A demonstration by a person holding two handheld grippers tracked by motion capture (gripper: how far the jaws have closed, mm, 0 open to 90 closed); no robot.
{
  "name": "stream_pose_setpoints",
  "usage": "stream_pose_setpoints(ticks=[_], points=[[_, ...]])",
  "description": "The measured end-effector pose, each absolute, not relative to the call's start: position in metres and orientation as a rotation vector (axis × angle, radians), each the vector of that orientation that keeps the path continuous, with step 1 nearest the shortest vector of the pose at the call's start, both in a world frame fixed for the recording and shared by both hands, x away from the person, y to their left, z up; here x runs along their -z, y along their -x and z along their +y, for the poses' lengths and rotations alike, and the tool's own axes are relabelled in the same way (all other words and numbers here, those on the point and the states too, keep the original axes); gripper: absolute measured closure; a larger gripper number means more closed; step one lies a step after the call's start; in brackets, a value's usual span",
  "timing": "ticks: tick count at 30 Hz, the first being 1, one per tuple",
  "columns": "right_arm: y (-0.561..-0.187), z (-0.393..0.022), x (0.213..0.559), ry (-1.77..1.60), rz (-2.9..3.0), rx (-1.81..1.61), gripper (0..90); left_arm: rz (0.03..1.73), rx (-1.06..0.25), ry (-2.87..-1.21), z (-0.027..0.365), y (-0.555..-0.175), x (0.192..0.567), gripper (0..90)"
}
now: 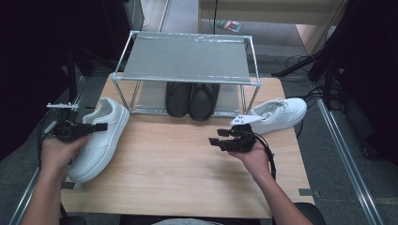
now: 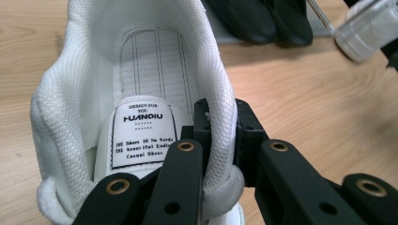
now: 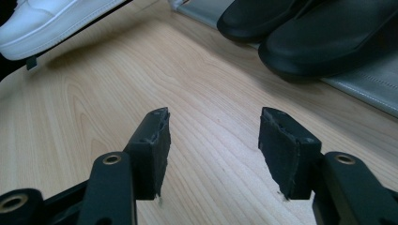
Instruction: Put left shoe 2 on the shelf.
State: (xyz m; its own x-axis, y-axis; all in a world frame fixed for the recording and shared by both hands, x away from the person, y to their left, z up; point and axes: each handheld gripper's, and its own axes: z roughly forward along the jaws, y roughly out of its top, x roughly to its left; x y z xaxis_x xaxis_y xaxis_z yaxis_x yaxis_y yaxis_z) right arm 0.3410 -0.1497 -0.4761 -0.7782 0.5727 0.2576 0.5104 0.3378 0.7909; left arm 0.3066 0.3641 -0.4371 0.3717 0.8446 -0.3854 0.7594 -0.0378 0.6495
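The shoe rack (image 1: 185, 56) stands at the far edge of the tabletop (image 1: 178, 159), centred between its left and right edges. A pair of shoes (image 1: 192, 99) sits side by side on the rack's lower shelf, toes toward the near edge. One sneaker (image 1: 101, 140) lies along the left edge, just left of the rack. The other sneaker (image 1: 278, 114) lies near the right edge, just right of the rack.

2 white shoes (image 1: 98, 138) (image 1: 278, 114), 2 black shoes (image 1: 178, 98) (image 1: 204, 100), 1 rack (image 1: 187, 58), 1 table (image 1: 178, 168), 2 grippers (image 1: 101, 126) (image 1: 215, 140).
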Motion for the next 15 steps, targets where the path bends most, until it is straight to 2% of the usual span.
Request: stream_pose_setpoints(ticks=[15], points=[[-0.335,-0.151,0.478,-1.032,2.503,-1.441,45.0,1.194,-0.078,-1.95,0.298,-0.314,0.429,83.4]])
